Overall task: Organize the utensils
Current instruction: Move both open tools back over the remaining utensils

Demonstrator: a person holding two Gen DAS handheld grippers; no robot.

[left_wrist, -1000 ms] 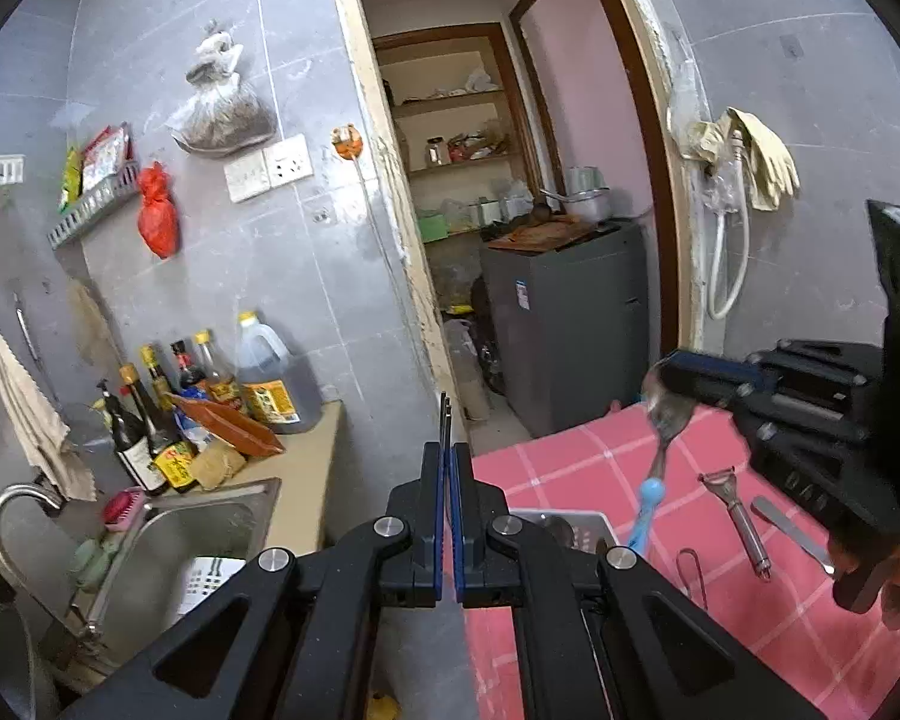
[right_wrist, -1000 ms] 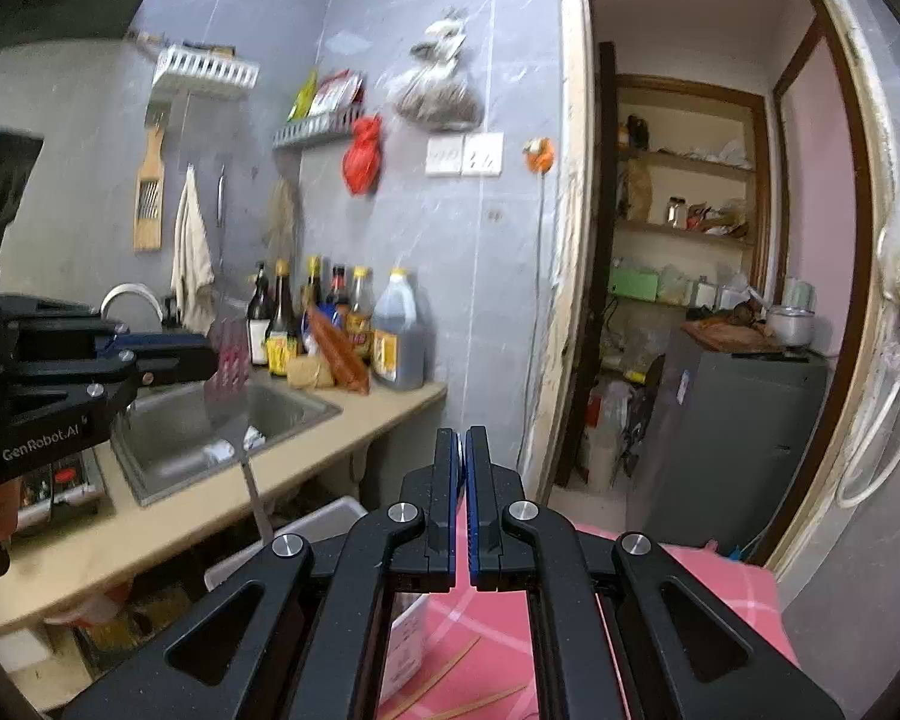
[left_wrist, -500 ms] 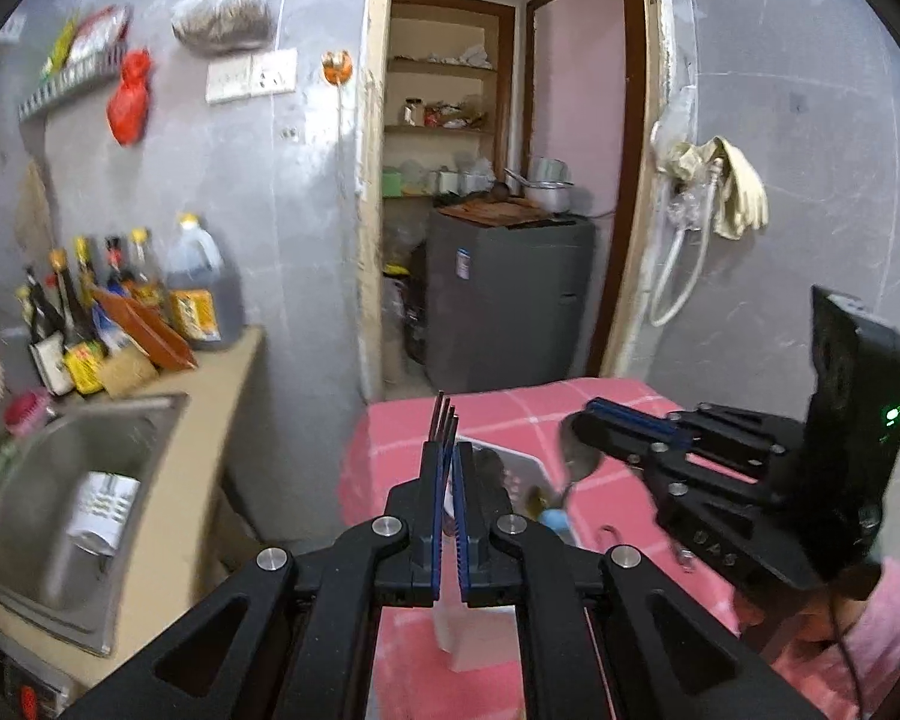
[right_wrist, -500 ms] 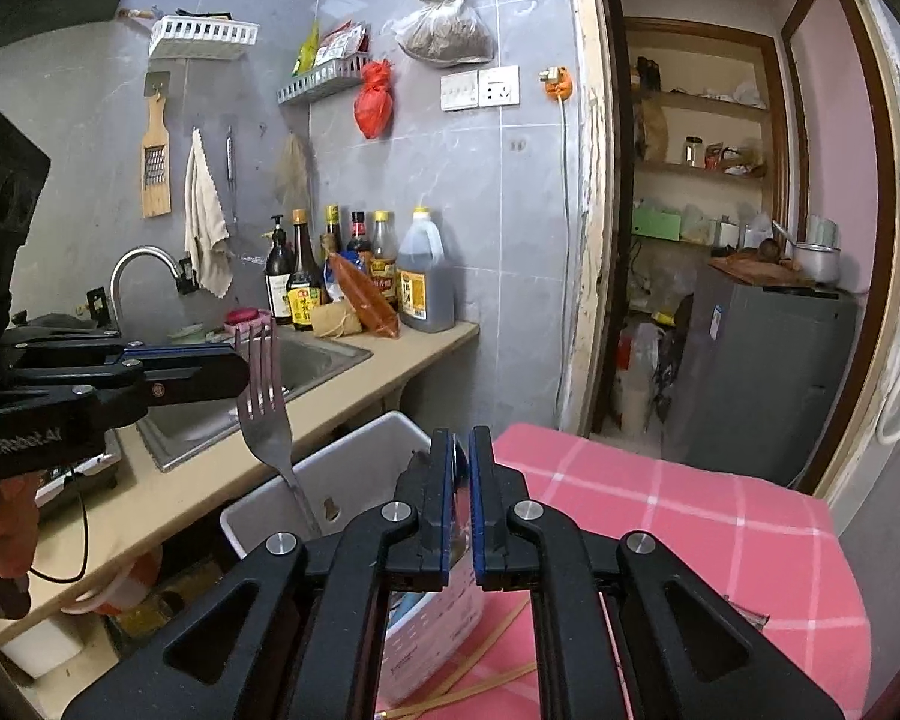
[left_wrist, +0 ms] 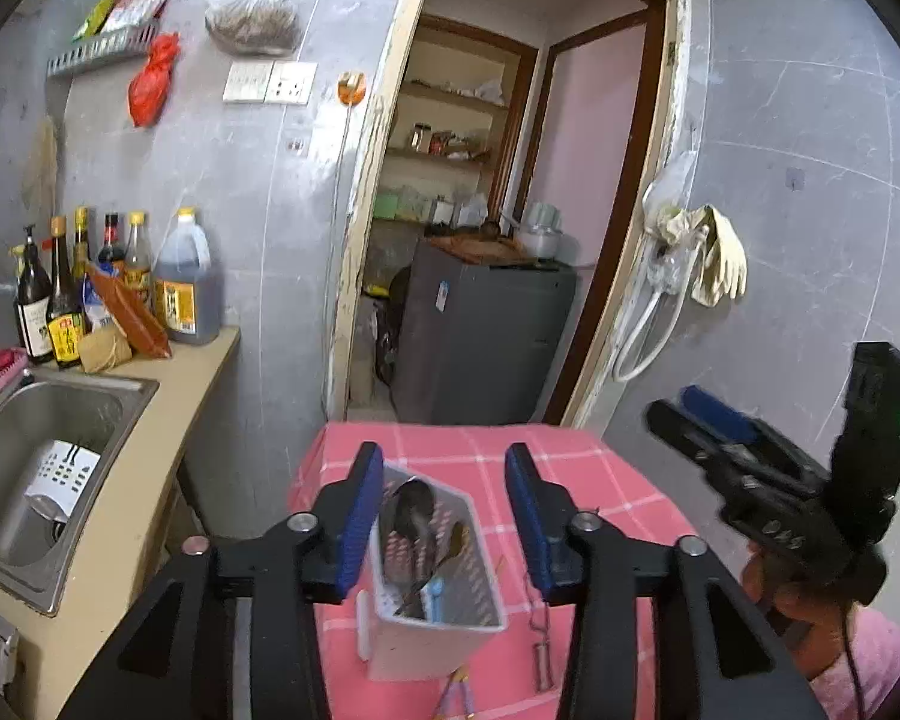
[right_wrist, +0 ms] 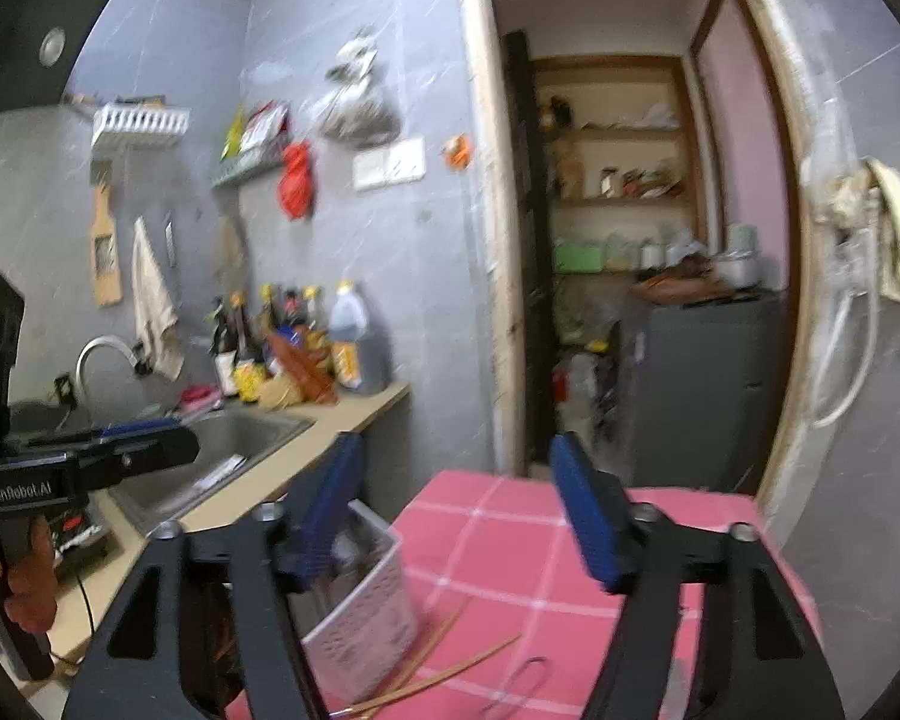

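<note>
Both jaws spread wide and empty, the left hand-held gripper (left_wrist: pixel 444 501), lettered "GenRobot.AI" in the right view, and right hand-held gripper (right_wrist: pixel 459 507) hover above the white utensil basket (left_wrist: pixel 432 618) holding spoons on the pink-checked bench (left_wrist: pixel 570 456).

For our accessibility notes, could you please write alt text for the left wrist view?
The open left gripper hovers over a white utensil basket holding spoons on a pink checked tablecloth; the right gripper is alongside, a steel sink at left.
</note>
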